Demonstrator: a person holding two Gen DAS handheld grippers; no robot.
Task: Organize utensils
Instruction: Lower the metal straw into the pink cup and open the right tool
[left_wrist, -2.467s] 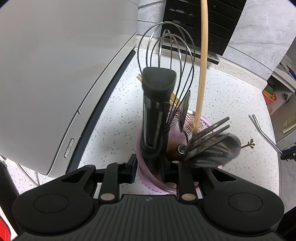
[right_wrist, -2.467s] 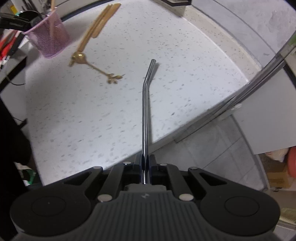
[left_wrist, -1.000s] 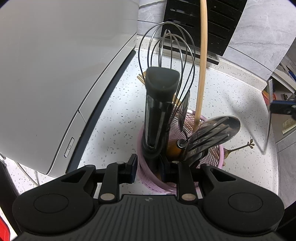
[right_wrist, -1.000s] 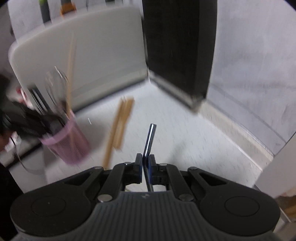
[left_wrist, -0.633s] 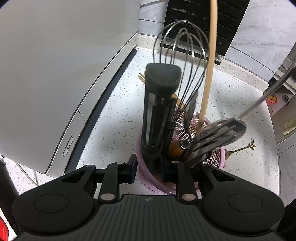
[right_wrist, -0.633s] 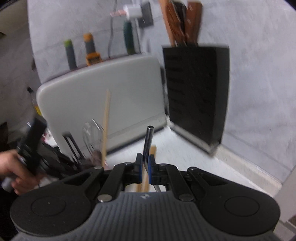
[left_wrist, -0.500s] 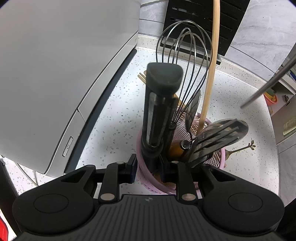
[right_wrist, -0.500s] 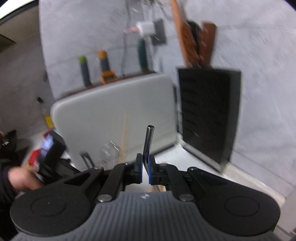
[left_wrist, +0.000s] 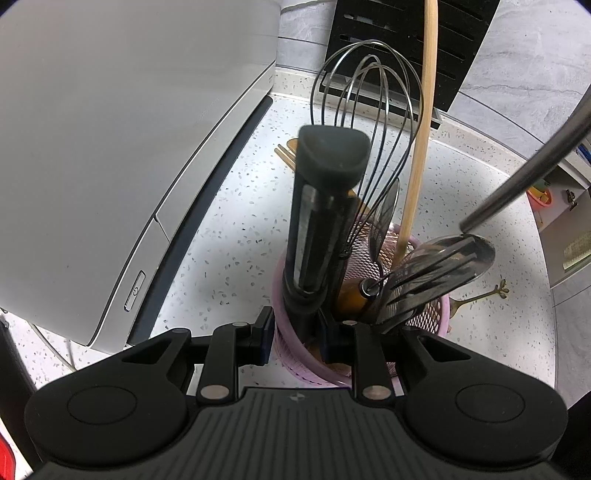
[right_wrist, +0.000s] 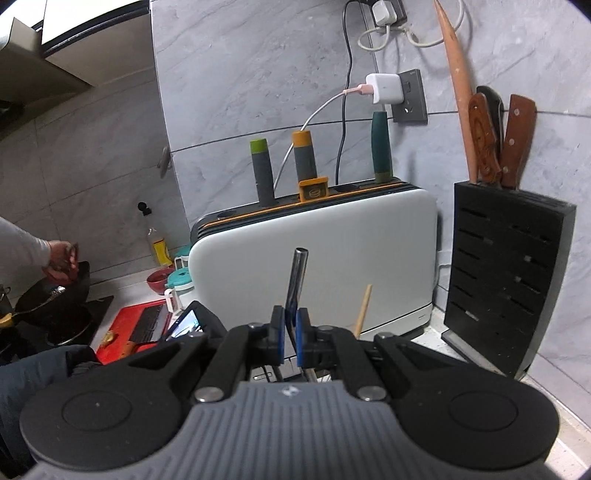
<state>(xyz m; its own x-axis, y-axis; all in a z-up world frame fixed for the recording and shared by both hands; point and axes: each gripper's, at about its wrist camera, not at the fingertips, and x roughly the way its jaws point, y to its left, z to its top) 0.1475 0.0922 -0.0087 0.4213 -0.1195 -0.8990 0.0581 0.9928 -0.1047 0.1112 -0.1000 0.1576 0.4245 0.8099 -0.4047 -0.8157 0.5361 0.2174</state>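
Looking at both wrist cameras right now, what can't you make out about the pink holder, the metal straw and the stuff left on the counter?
- Pink holder, left wrist: base hidden by left gripper.
- Metal straw, right wrist: lower end behind right gripper; holder unseen there.
- Gold spoon: bowl hidden behind holder.
- Chopsticks: mostly behind black handle.

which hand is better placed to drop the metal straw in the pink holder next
Right. The right tool is shut on the metal straw, whose lower end already hangs just above the pink holder. The left tool grips that holder's rim.
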